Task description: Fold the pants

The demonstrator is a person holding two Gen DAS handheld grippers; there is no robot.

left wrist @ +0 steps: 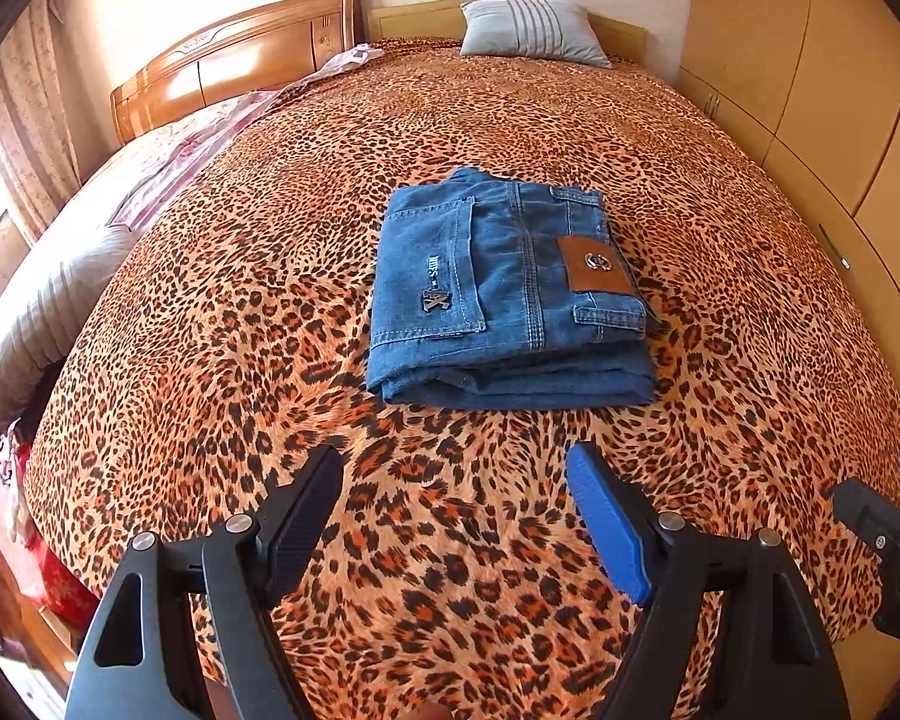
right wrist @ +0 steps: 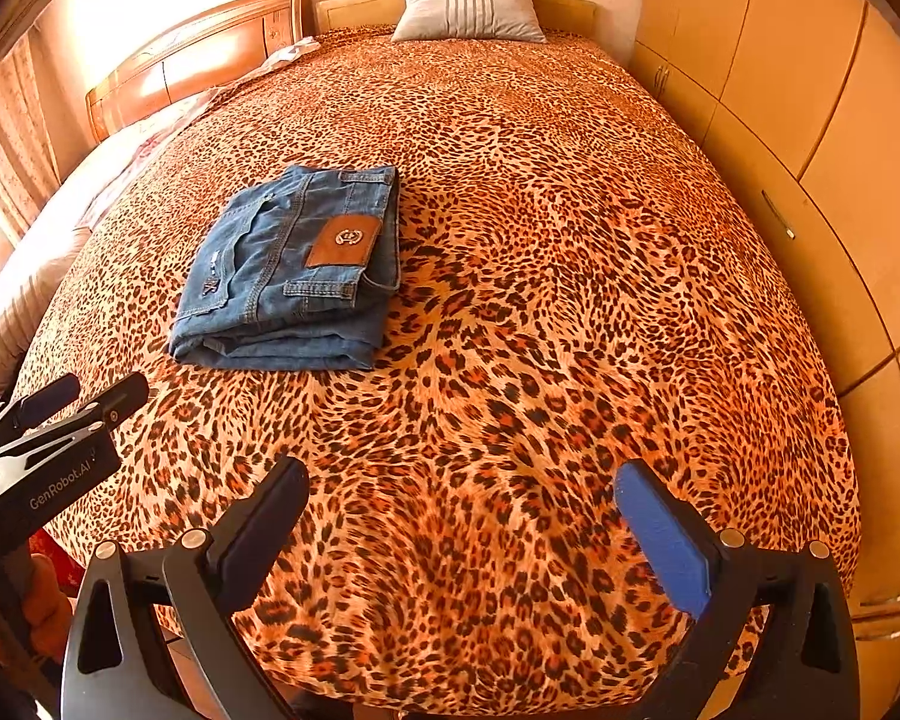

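Blue jeans (left wrist: pixel 504 294) lie folded into a compact stack on the leopard-print bedspread (left wrist: pixel 390 570), back pocket and brown leather patch (left wrist: pixel 594 264) facing up. In the right wrist view the same jeans (right wrist: pixel 294 276) sit left of centre. My left gripper (left wrist: pixel 456 462) hovers open above the bedspread, short of the stack's near edge, with nothing between its fingers. My right gripper (right wrist: pixel 462 474) is also open and holds nothing, to the right of the jeans and nearer than them. The left gripper (right wrist: pixel 99 390) shows at the left edge of the right wrist view.
A grey striped pillow (left wrist: pixel 534 30) rests at the headboard. Pink floral bedding (left wrist: pixel 168 150) and a grey bolster (left wrist: pixel 48 312) lie along the left side. Wooden wardrobe doors (left wrist: pixel 840 90) run close along the right side of the bed.
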